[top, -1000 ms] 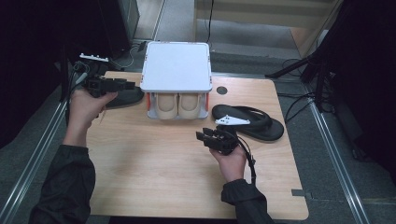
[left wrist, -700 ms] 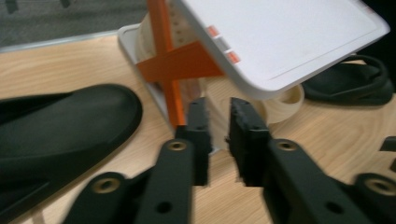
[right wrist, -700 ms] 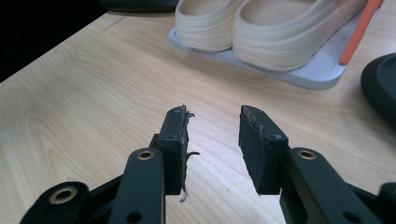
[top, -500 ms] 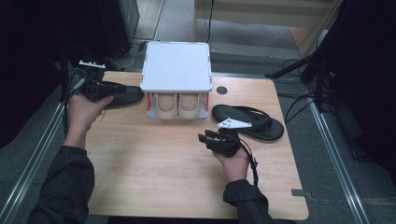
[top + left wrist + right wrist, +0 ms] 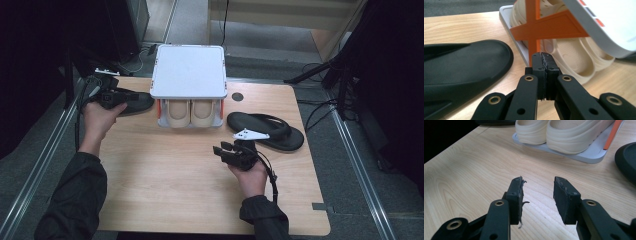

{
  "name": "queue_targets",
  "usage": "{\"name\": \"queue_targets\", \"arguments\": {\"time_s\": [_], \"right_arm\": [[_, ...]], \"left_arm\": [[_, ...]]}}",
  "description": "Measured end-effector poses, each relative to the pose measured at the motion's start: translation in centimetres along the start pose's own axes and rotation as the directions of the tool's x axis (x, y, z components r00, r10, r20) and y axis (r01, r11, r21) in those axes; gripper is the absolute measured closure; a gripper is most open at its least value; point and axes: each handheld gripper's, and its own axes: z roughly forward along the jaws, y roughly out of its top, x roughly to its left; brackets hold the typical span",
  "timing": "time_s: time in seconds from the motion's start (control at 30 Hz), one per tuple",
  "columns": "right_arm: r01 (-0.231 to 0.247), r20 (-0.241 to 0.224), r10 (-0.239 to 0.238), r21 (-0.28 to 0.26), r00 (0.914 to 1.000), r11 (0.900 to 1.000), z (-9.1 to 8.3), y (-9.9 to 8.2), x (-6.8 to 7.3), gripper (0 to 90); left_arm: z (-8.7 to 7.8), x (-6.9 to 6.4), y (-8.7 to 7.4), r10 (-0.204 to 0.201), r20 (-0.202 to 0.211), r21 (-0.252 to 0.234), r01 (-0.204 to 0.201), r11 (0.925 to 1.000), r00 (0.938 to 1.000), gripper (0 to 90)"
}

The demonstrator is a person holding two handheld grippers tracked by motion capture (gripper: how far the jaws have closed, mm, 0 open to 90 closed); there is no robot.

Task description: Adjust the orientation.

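Note:
A black slipper lies at the table's left, beside a small rack with a white top. My left gripper hovers over the slipper's near end. In the left gripper view its jaws have just closed and stand shut with nothing between them, pointing at the rack's orange brace, with the slipper to their left. A pair of beige clogs sits on the rack's lower shelf. My right gripper rests mid-table, open, its jaws just widened slightly, empty.
A black flip-flop lies on the wooden table to the right of the rack, just beyond my right gripper. A round cable hole sits behind it. Dark stands and cables flank the table.
The left gripper has sunk toward the black slipper and its jaws have gone from open to shut. The right hand has stayed where it was.

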Motion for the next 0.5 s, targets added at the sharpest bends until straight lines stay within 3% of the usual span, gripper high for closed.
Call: {"name": "queue_targets", "arguments": {"time_s": [0.2, 0.5], "right_arm": [[-0.006, 0.002, 0.006, -0.005, 1.0, 1.0, -0.3, -0.7, 0.2, 60.4], [-0.021, 0.033, 0.021, -0.002, 0.9993, 0.9998, -1.2, -1.7, 0.1, 60.4]], "left_arm": [[1.7, 0.6, -0.1, -0.01, -0.046, 0.007, 0.01, 0.9999, 0.9989, 89.9], [4.4, 2.5, -0.3, -0.043, -0.111, 0.032, 0.047, 0.9984, 0.9928, 90.0]]}}
